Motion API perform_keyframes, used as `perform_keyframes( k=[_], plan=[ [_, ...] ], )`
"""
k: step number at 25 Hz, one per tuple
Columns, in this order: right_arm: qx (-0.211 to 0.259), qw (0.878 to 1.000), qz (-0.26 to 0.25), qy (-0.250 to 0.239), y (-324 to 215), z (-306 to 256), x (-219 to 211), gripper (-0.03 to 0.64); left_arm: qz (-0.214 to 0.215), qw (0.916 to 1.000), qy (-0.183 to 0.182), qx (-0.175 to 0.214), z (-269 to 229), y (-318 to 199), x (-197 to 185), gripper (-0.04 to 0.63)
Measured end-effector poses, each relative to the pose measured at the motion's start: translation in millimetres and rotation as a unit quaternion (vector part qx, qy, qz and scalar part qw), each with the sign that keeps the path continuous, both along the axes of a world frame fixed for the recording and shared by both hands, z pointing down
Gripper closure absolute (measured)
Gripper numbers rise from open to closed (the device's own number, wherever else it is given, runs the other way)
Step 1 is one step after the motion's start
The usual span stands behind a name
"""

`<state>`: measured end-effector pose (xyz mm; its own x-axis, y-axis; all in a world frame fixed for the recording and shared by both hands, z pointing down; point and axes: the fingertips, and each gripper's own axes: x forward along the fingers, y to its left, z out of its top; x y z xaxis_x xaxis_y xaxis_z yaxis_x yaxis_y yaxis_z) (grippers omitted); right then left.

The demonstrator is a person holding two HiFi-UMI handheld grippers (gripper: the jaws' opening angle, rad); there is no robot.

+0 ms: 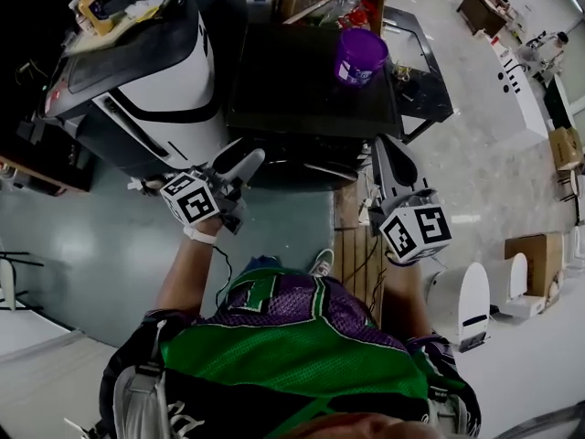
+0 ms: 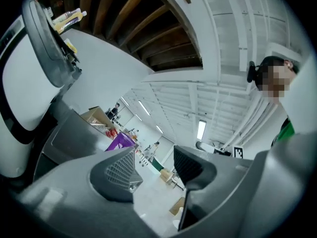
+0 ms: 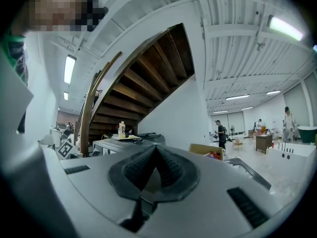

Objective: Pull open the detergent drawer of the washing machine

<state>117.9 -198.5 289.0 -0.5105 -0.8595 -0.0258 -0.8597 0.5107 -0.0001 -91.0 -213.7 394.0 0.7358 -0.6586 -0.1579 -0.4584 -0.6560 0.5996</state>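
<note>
Approach step. The left gripper (image 1: 245, 165), jaws wide apart and empty, hovers at the front of the dark washing machine (image 1: 311, 80), at twelve o'clock. The right gripper (image 1: 386, 154), at two o'clock, is closed and empty. The detergent drawer cannot be made out. The next move probably calls for finding and hooking its front.

Premises are a large open workshop hall, evidenced by ceiling strip lights (image 3: 285, 28), timber staircase (image 3: 143, 83), cardboard boxes (image 1: 535, 259) and a freestanding washing machine (image 1: 292, 80).

Two grippers (image 1: 245, 165) (image 1: 385, 152), one purple tub (image 1: 359, 56)
</note>
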Motion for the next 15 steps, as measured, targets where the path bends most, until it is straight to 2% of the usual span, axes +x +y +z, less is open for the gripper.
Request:
perform_keyframes(
  k=[6, 11, 15],
  plan=[
    [-0.025, 1.000, -0.001, -0.010, -21, 24, -4, 0.615, 0.011, 0.9987, -0.026, -0.042, 64, -12, 4, 0.359],
    [-0.035, 0.999, -0.009, 0.001, -33, 39, -8, 0.615, 0.027, 0.9950, -0.060, -0.075, 123, -30, 6, 0.359],
    [-0.045, 0.999, -0.009, 0.008, -42, 50, -8, 0.615, 0.034, 0.9925, -0.053, -0.104, 161, -47, 7, 0.359]
  ],
)
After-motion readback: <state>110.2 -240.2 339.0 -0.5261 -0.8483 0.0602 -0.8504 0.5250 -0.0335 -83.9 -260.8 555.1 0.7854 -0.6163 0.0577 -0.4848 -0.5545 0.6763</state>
